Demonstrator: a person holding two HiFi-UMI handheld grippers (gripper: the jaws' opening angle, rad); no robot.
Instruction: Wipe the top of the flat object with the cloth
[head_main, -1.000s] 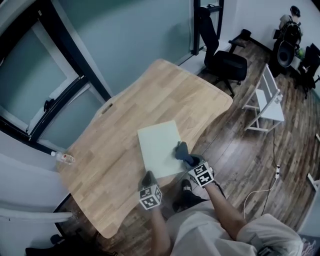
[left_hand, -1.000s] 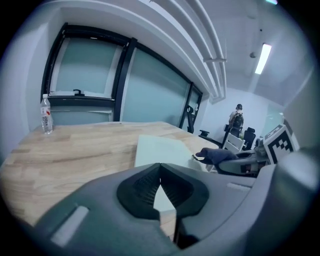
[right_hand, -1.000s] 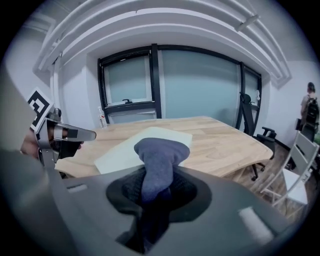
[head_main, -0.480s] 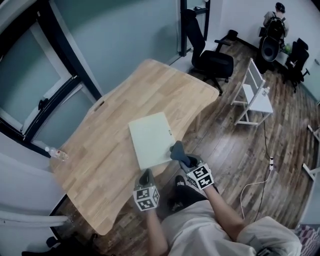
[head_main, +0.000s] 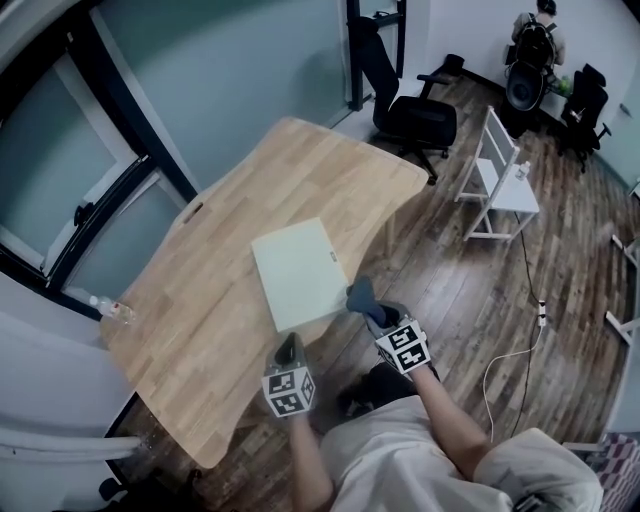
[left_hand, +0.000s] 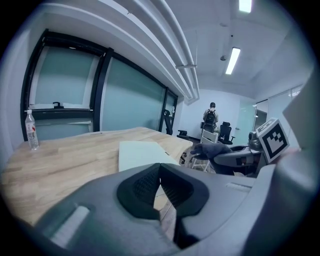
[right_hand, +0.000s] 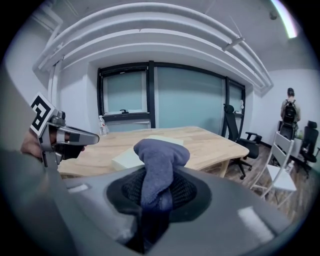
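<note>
Now, right gripper (head_main: 368, 310) pinching blue cloth (head_main: 358, 294) beside pale flat board (head_main: 298, 272); left gripper (head_main: 291, 346) pressed together.

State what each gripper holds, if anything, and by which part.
The right gripper pinches the cloth by its lower end; the bunched rest sticks out past the jaws. The left gripper is shut on nothing.

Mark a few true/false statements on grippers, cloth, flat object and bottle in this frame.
The right gripper is shut on the cloth. True.
The left gripper holds a second cloth. False: its jaws are together on nothing.
The bottle lies on its side on the flat object. False: it stands upright on the table, apart from it.
The flat object lies by the table edge nearest the grippers. True.
</note>
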